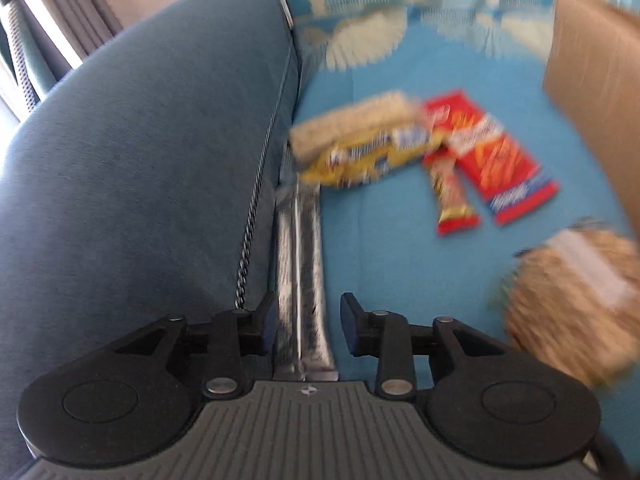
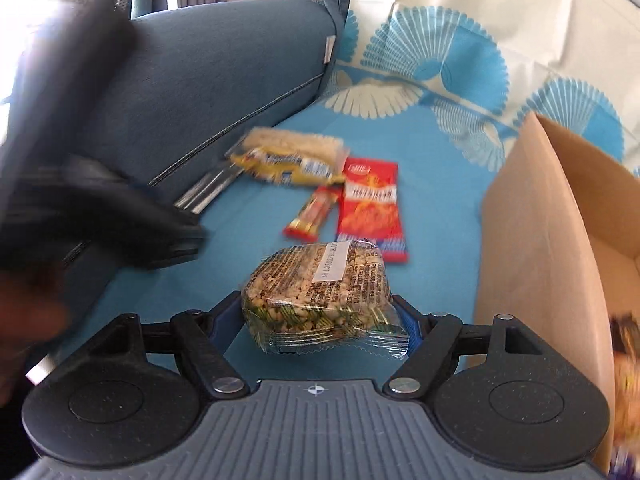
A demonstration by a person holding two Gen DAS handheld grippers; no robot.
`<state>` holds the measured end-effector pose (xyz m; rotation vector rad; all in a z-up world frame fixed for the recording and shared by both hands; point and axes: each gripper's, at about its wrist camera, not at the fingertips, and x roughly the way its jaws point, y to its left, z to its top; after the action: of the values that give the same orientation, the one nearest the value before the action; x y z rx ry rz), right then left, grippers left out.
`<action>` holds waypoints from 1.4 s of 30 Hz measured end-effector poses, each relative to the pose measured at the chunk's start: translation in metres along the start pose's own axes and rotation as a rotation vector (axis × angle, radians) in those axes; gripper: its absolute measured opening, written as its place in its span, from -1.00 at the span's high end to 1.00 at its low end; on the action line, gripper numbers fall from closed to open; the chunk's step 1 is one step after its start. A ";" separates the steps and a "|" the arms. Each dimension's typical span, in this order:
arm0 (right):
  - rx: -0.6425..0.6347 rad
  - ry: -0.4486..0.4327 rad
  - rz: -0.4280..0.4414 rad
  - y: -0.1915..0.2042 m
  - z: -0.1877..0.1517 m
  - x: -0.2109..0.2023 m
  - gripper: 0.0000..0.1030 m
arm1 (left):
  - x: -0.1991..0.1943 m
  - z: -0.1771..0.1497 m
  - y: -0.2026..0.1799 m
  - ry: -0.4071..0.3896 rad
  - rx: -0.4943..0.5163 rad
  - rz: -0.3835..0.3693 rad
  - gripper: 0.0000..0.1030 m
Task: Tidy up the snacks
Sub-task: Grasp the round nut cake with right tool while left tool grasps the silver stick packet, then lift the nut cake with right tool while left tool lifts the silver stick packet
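- Snacks are seen scattered on the blue cover [image 2: 248, 240] of a sofa; a cardboard box [image 2: 536, 240] stands at the right, presumably where they are to go
- Puffed-grain pack [image 2: 320, 296] is held between the fingers of the right gripper [image 2: 320, 320], jaws closed onto its sides; the pack appears lifted just clear of the cover, near the box wall
- Something wrapped is glimpsed inside the box at the far right edge of the right view, too blurred to name; at least one item is judged already stowed
- Silver sachet [image 1: 300, 280] lies along the seam beside the armrest [image 1: 140, 160], between the fingers of the left gripper [image 1: 308, 324]; jaws stand part open with a gap visible at the right finger, so no hold is judged yet, though contact on the left side cannot be told
- Left on the cover: yellow pack [image 1: 360, 148], with one end over the far tip of the sachet; small red bar [image 1: 450, 196]; red bag [image 1: 488, 152] just beside the bar
- Left view is motion-blurred, so labels cannot be read
- Progress is judged early to middle: one pack in transit, one possibly in the box, four yet to be moved
- Next is judged to be lowering the grain pack over the box wall, then closing on the sachet
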<state>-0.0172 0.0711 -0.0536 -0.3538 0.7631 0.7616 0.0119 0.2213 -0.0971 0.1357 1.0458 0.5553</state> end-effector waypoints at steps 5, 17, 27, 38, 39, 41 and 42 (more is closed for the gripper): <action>0.003 -0.046 0.033 0.009 -0.018 -0.027 -0.51 | 0.004 -0.003 -0.005 0.013 0.025 0.041 0.72; 0.048 -0.047 0.063 0.003 -0.044 -0.037 -0.51 | -0.040 -0.020 0.058 -0.026 -0.210 -0.375 0.94; 0.072 -0.001 0.091 0.000 -0.047 -0.030 -0.56 | -0.040 -0.026 0.050 0.026 -0.202 -0.420 0.08; 0.093 0.028 0.089 -0.002 -0.047 -0.016 -0.75 | -0.014 -0.007 0.016 0.118 -0.139 -0.323 0.08; 0.097 0.031 0.090 -0.003 -0.047 -0.015 -0.76 | -0.013 -0.007 0.014 0.124 -0.131 -0.317 0.08; 0.103 0.035 0.092 -0.004 -0.047 -0.013 -0.78 | -0.008 -0.006 0.012 0.131 -0.123 -0.311 0.08; 0.105 0.038 0.092 -0.004 -0.048 -0.011 -0.78 | -0.007 -0.006 0.012 0.132 -0.123 -0.311 0.08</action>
<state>-0.0428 0.0368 -0.0777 -0.2399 0.8560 0.7993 0.0000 0.2273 -0.0905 -0.1721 1.1321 0.3474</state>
